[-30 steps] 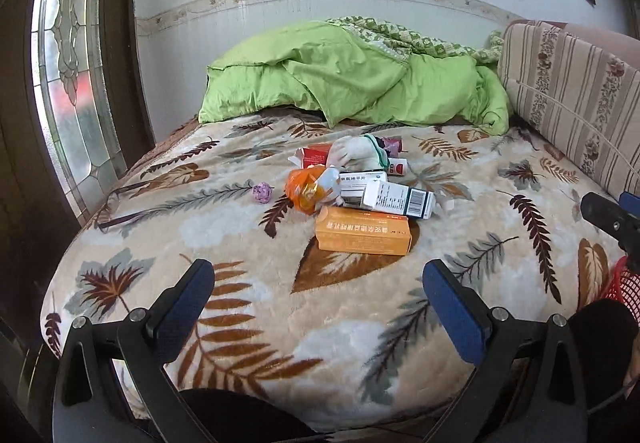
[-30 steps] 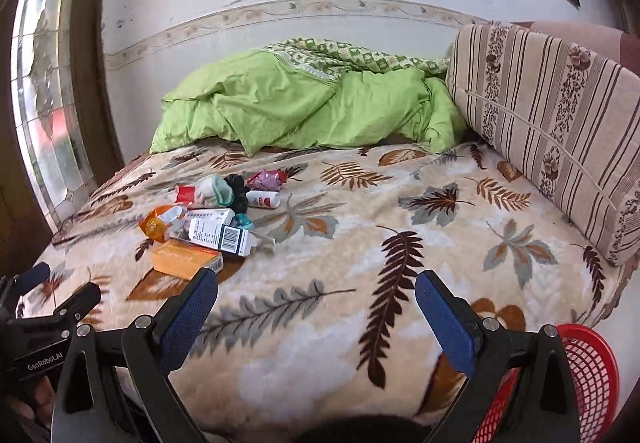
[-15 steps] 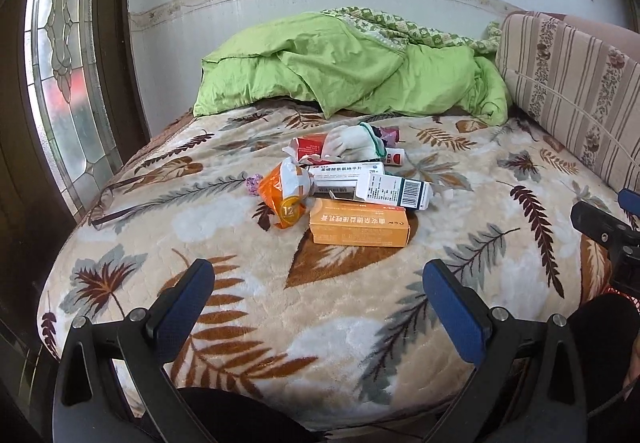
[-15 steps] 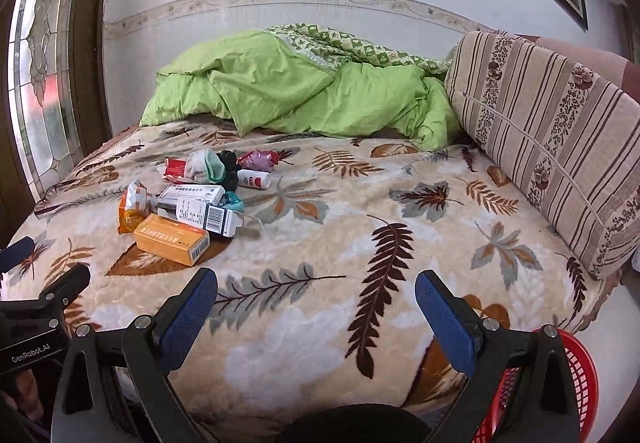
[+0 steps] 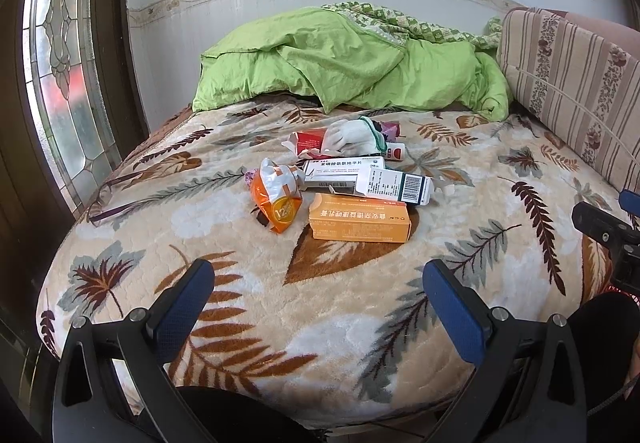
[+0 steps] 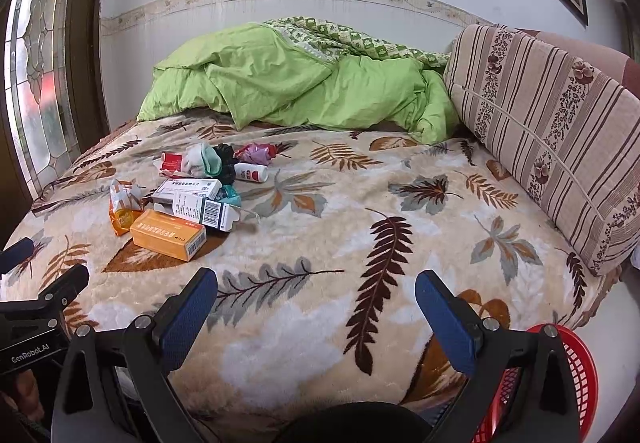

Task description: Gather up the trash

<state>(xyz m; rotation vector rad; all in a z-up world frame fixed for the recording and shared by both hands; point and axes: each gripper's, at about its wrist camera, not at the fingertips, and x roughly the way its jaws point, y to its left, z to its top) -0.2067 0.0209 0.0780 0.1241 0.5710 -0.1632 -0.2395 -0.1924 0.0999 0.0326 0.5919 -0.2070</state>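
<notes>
Litter lies heaped on a round bed covered by a beige fleece blanket with a brown and grey leaf print. Nearest the cameras is an orange rectangular carton; just beside it sits a crumpled orange-and-white foil packet. Behind the carton, two white medicine boxes overlap, one bearing a barcode, the other printed with dark characters. Farther back rest a torn red-and-white box, a white knitted glove with a green cuff, a small white bottle with a red label and a scrap of pink wrapper. A rumpled lime-green quilt fills the head of the bed, and a striped floral cushion lines its right side. A red plastic mesh basket stands off the bed's near right edge.

The left gripper and the right gripper hover over the near edge of the bed, blue-padded fingers spread wide and holding nothing. Bare blanket separates both from the pile.

Compared with a second ago, the pile looms larger and lower in both views, both grippers having moved closer to it; the litter itself has not shifted.
</notes>
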